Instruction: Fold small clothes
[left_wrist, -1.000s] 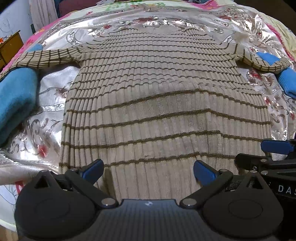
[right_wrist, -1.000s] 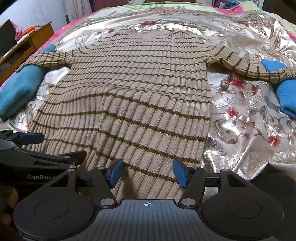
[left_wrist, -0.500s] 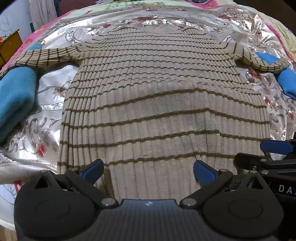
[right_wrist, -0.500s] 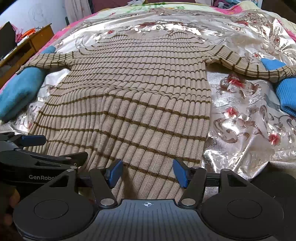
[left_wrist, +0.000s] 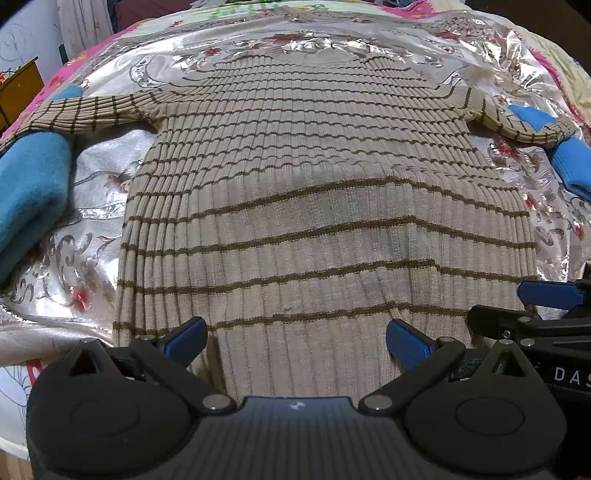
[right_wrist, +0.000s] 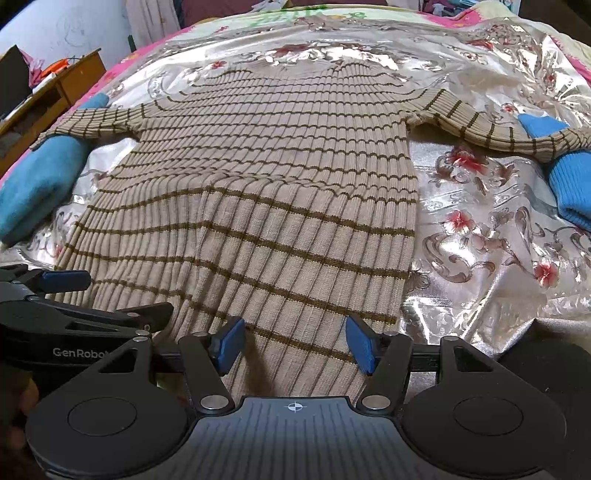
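A beige ribbed sweater with brown stripes (left_wrist: 317, 192) lies flat on a shiny flowered sheet, neck far, hem near, sleeves spread to both sides. It also shows in the right wrist view (right_wrist: 258, 206). My left gripper (left_wrist: 295, 338) is open, its blue pads over the hem left of centre, holding nothing. My right gripper (right_wrist: 293, 345) is open over the hem's right part, holding nothing. Each gripper shows at the edge of the other's view: the right gripper (left_wrist: 532, 306), the left gripper (right_wrist: 77, 295).
Blue knit pieces lie under the sleeve ends, at the left (left_wrist: 29, 188) and at the right (left_wrist: 569, 166). The silver flowered sheet (right_wrist: 480, 229) covers the bed. A wooden desk (right_wrist: 55, 92) stands at the far left.
Both views have shifted slightly. The sweater sits a little lower and nearer in frame. Both grippers stay open over the hem.
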